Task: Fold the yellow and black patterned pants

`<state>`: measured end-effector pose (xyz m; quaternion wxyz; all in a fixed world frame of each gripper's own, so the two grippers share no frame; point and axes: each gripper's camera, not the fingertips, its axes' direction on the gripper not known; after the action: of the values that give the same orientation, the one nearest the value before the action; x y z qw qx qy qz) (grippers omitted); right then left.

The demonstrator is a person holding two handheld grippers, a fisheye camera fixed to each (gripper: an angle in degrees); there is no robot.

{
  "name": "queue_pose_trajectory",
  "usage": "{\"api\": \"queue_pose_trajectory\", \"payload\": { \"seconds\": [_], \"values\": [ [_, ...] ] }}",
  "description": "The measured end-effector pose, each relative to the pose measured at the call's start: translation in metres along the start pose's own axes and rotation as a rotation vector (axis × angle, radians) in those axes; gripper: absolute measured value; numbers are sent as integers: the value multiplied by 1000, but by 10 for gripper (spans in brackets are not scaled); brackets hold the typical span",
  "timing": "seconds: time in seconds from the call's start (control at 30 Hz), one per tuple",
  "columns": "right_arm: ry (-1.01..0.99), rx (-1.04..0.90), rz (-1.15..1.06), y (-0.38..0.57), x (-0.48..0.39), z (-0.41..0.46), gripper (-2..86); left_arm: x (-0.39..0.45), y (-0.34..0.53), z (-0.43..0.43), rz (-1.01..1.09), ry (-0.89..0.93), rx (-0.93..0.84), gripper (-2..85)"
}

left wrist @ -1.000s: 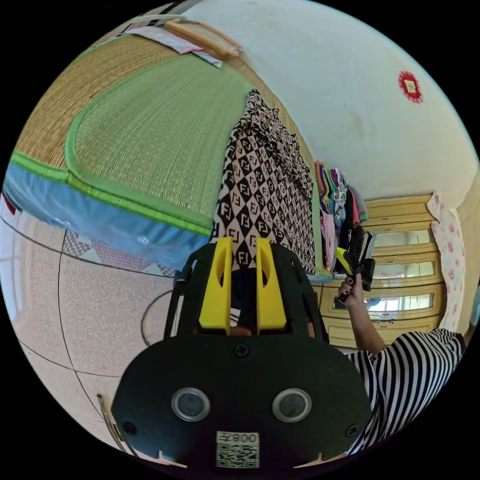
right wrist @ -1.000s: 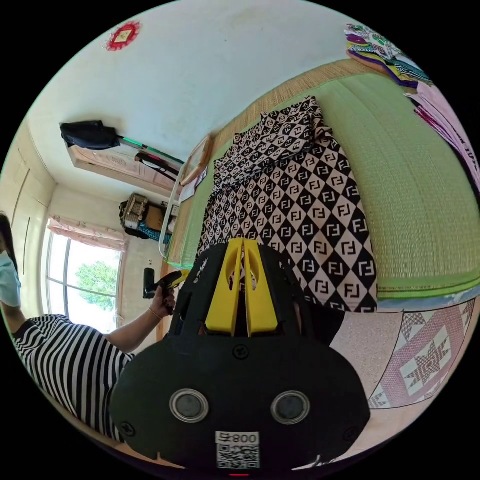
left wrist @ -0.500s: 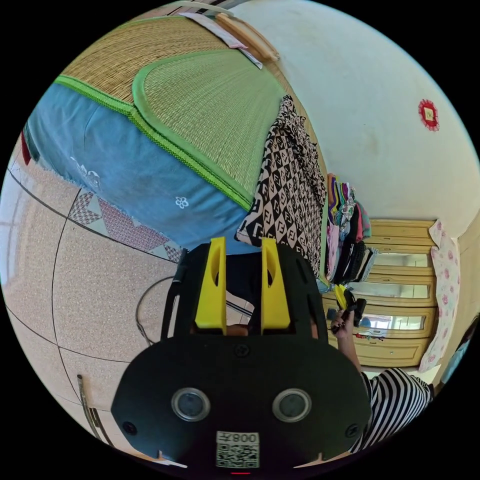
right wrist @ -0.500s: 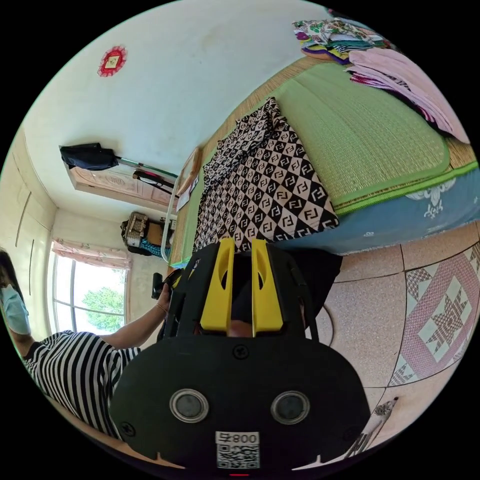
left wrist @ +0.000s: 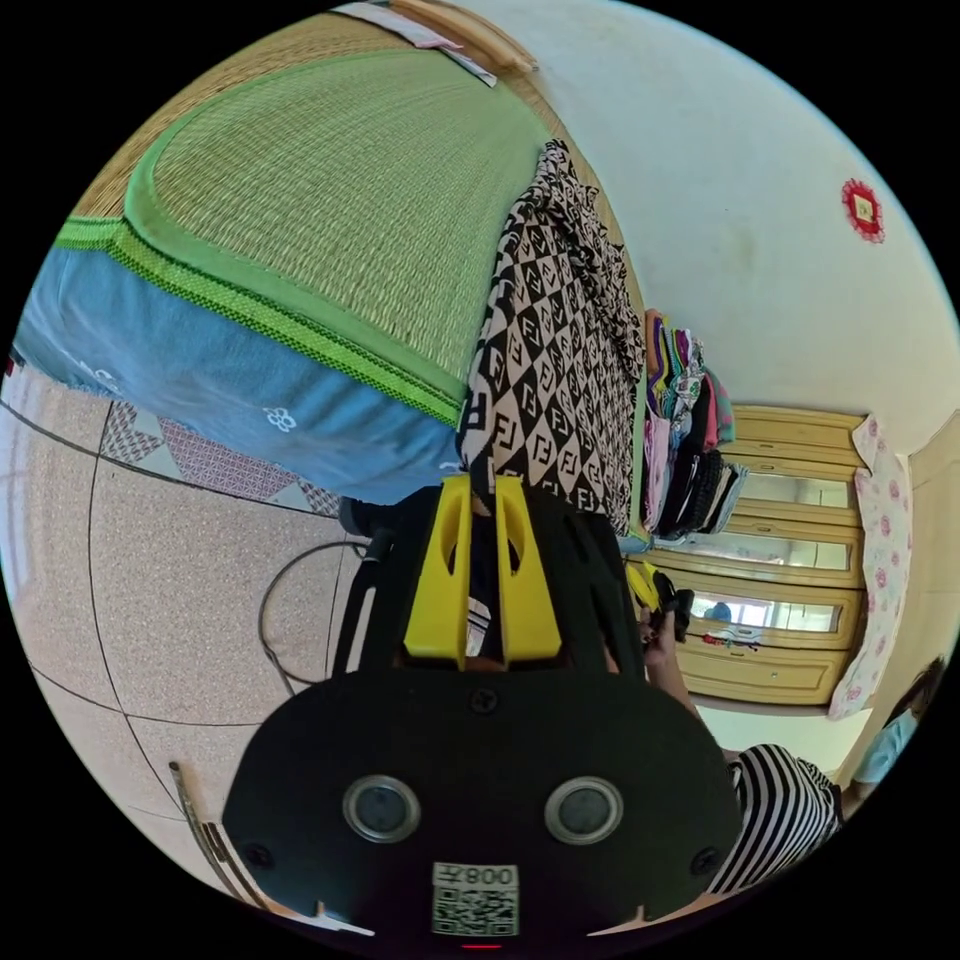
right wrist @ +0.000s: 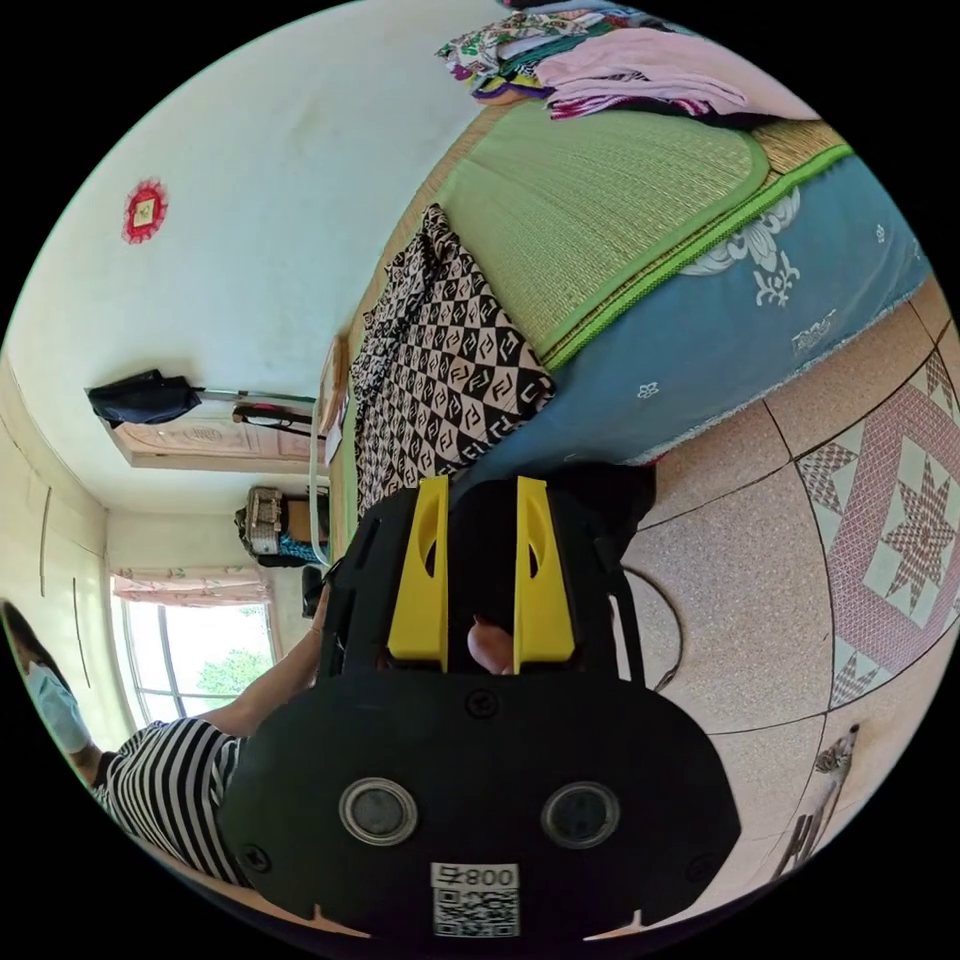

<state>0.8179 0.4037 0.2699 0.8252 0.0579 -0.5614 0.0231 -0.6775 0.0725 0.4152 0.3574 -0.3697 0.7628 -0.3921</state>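
The black and pale-yellow patterned pants (left wrist: 550, 340) lie folded into a long strip on the green mat (left wrist: 330, 200) of a bed, with one end hanging slightly over the bed's edge. My left gripper (left wrist: 482, 485) is at that end's near corner, its yellow jaws drawn close on the cloth. In the right gripper view the pants (right wrist: 440, 370) lie beyond my right gripper (right wrist: 475, 490). It stands open over the floor, short of the bed, with nothing between its jaws. The right gripper (left wrist: 655, 590) also appears in the left gripper view, held in a hand.
A pile of folded clothes (left wrist: 685, 430) sits on the bed past the pants, seen too in the right gripper view (right wrist: 620, 75). The bed's blue side (right wrist: 720, 300) drops to a tiled floor (left wrist: 170, 600) with a cable (left wrist: 275, 620). A person in a striped top (right wrist: 170, 790) stands close. A wooden wardrobe (left wrist: 790, 560) is behind.
Both grippers let go of the pants and drew back from the bed. The left has since come back to the pants' corner and narrowed its jaws; the right has opened wider and dropped lower.
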Motion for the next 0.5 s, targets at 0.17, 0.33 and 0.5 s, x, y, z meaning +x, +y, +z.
{"api": "queue_pose_trajectory", "payload": {
  "seconds": [0.17, 0.33, 0.5],
  "values": [
    [-21, 17, 76, -20, 29, -12, 115, -11, 9, -4, -30, 73, 21, 39],
    [-42, 36, 120, -36, 51, -22, 117, -18, 17, -4, -50, 91, 29, 35],
    [-87, 48, 156, -48, 73, -28, 118, -19, 22, -2, -55, 62, 19, 33]
  ]
}}
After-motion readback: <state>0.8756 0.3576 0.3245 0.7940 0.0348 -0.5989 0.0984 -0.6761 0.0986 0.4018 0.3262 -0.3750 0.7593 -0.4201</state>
